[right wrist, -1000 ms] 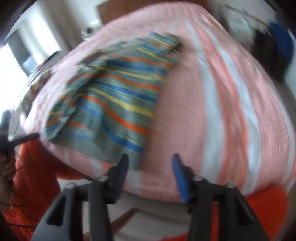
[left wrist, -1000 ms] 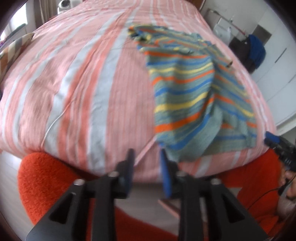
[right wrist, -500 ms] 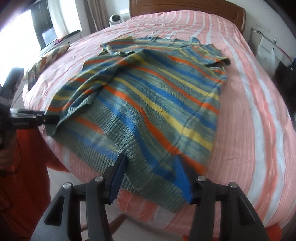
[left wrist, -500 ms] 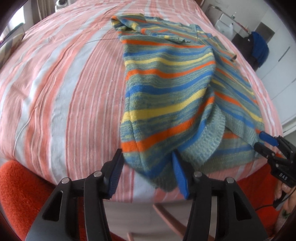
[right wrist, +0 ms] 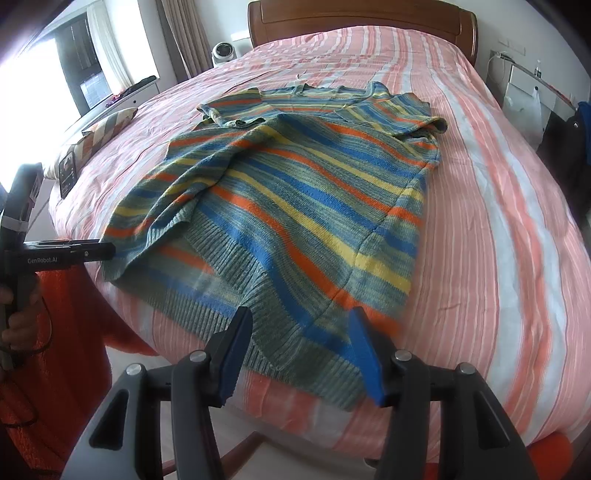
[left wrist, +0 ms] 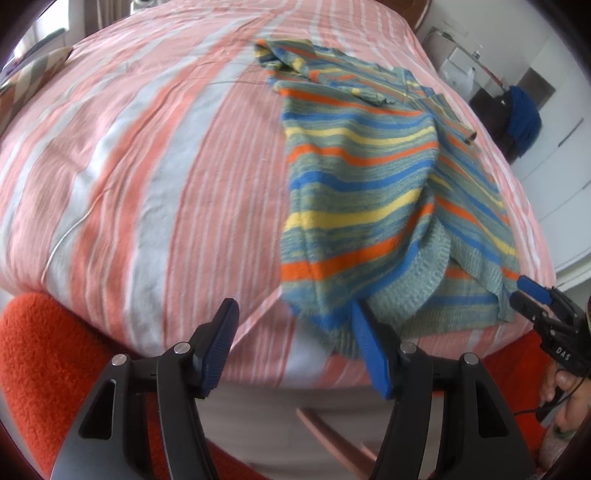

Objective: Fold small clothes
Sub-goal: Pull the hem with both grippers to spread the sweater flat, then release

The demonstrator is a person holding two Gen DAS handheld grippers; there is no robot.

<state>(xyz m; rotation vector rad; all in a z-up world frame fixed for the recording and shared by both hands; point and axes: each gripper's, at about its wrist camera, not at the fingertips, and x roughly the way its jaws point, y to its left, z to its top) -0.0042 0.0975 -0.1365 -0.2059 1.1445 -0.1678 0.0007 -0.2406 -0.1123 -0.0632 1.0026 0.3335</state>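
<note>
A striped knit sweater (right wrist: 306, 192) in blue, orange, yellow and green lies on the bed, its ribbed hem at the near edge and its left side folded over. It also shows in the left wrist view (left wrist: 373, 192). My left gripper (left wrist: 295, 317) is open and empty at the bed's near edge, its right finger at the sweater's lower left corner. My right gripper (right wrist: 299, 325) is open and empty, its jaws on either side of the hem's near edge. The right gripper (left wrist: 528, 295) also shows at the sweater's lower right corner in the left wrist view.
The bed (right wrist: 517, 184) has a pink and white striped cover and a wooden headboard (right wrist: 362, 14). A patterned cushion (right wrist: 107, 125) and a dark phone (right wrist: 68, 170) lie at its left edge. An orange sleeve (left wrist: 44, 369) is near the left gripper.
My left gripper has shifted left, off the folded hem, so the sweater now sits to its right. My right gripper has stayed at the hem with its jaws open.
</note>
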